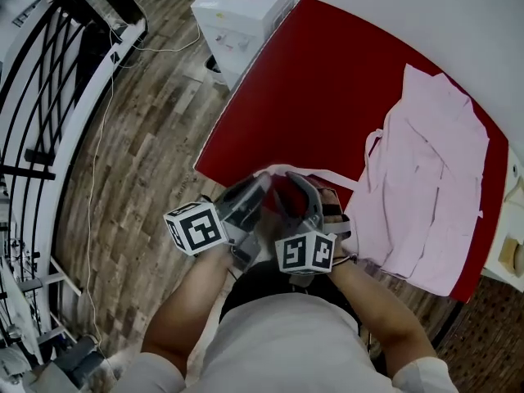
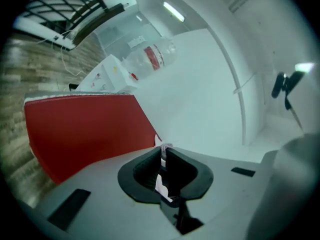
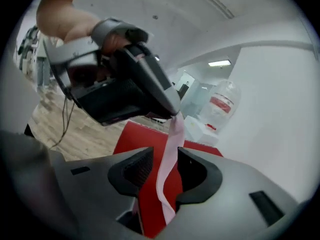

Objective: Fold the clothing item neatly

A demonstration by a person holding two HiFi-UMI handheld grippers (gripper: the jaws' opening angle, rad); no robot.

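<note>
The left gripper [image 2: 164,150] pinches the pink strap [image 3: 173,136] in its fingers; the right gripper [image 3: 167,160] has its fingers apart around it, not pressing. Better to close them, then pull it straight toward the garment [image 1: 426,178].

Counted in the room: one person [image 1: 286,342] and two handheld grippers, the left gripper [image 2: 163,151] and the right gripper [image 3: 167,166]. There are two marker cubes, the left marker cube [image 1: 195,228] and the right marker cube [image 1: 305,252], one to each gripper. There is one red table [image 1: 311,80], one pink garment [image 1: 426,178] and one long pink strap [image 3: 170,154]. Also in view are one white dispenser cabinet [image 1: 241,15], one water bottle [image 2: 150,56] and one thin cable [image 1: 97,146].
</note>
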